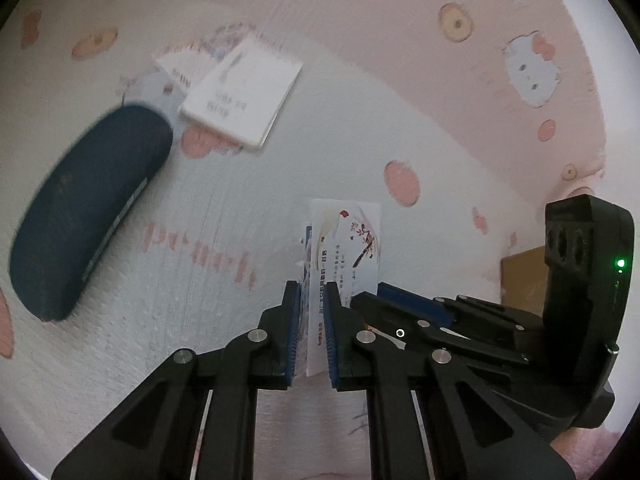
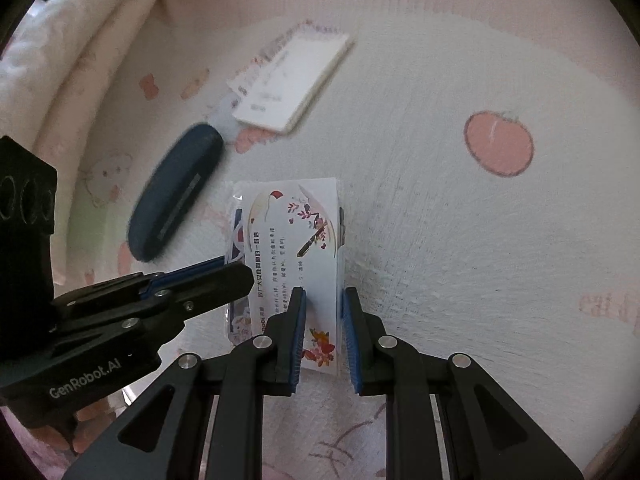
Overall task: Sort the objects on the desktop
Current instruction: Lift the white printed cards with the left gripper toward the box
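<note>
A white printed packet point(image 2: 292, 232) in clear wrap, with flowers and a pen pictured on it, is lifted off the cloth and held by both grippers. In the right wrist view my right gripper point(image 2: 323, 292) is shut on its near end, while my left gripper point(image 2: 236, 272) reaches in from the left and clamps its left edge. In the left wrist view the packet point(image 1: 348, 240) stands edge-on between the blue pads of my left gripper point(image 1: 313, 286), and the right gripper point(image 1: 376, 294) grips it from the right. A dark blue glasses case point(image 2: 176, 192) lies to the left.
The surface is a white and pink cloth point(image 2: 460, 220) with cartoon prints. A white notepad point(image 1: 240, 92) on some printed cards lies beyond the glasses case point(image 1: 88, 208). A brown box point(image 1: 520, 276) shows behind the right gripper. Rumpled bedding point(image 2: 80, 40) rises at the far left.
</note>
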